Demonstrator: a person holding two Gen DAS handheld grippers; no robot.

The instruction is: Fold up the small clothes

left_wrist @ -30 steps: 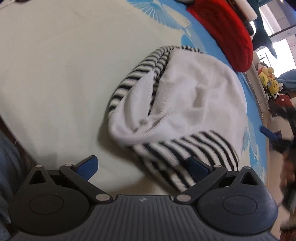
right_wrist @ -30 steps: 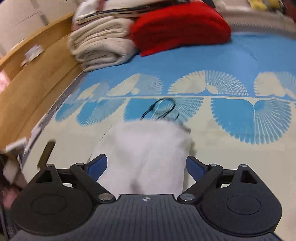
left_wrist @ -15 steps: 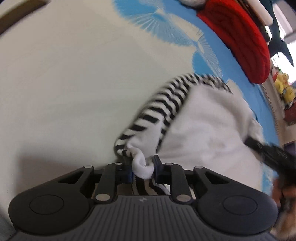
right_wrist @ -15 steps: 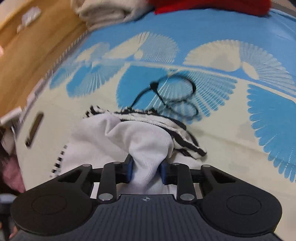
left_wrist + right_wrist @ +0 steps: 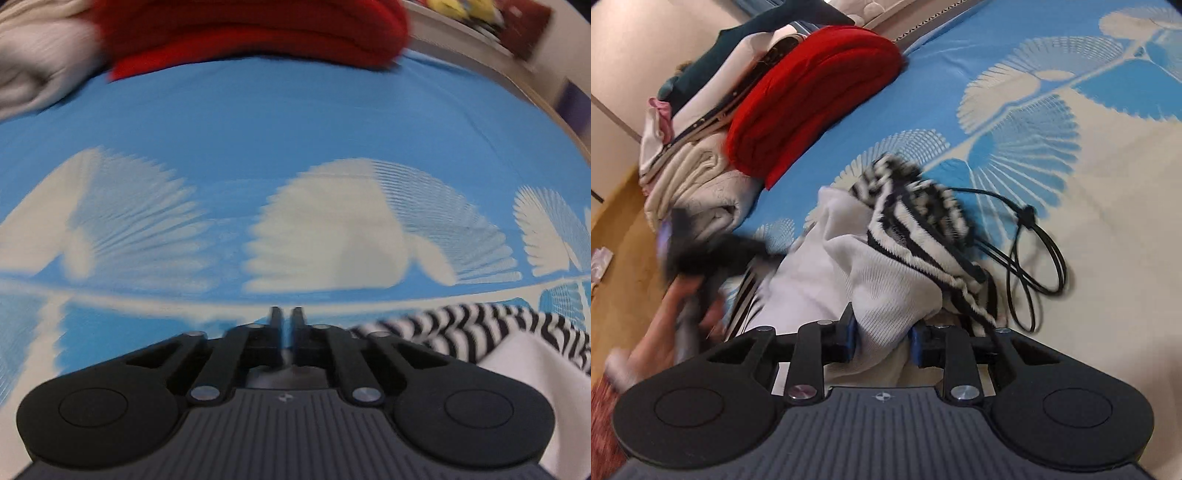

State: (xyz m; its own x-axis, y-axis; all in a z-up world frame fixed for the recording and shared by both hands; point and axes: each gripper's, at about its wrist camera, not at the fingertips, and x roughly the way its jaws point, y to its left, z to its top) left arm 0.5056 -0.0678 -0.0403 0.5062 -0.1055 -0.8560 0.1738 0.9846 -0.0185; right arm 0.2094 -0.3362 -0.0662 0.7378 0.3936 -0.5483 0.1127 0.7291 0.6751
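The small garment (image 5: pixel 886 266) is white with black-and-white striped parts, bunched up on the blue and cream bed sheet (image 5: pixel 1089 177). My right gripper (image 5: pixel 881 332) is shut on a thick fold of its white cloth. In the left wrist view the garment (image 5: pixel 509 343) shows at the lower right, blurred. My left gripper (image 5: pixel 286 321) is shut, its fingers almost touching; a thin bit of pale cloth shows low between them, so it seems to hold the garment. It also appears blurred at the left of the right wrist view (image 5: pixel 713 254).
A folded red blanket (image 5: pixel 812 96) and cream blankets (image 5: pixel 698 184) with more folded clothes are stacked at the head of the bed. A black looped cord (image 5: pixel 1030 254) lies on the sheet right beside the garment. A wooden floor (image 5: pixel 617 258) lies past the bed's left edge.
Both grippers closed on the garment half a second ago. Since then the left gripper has swung round to face the red blanket, and the right gripper has lifted and turned with the cloth.
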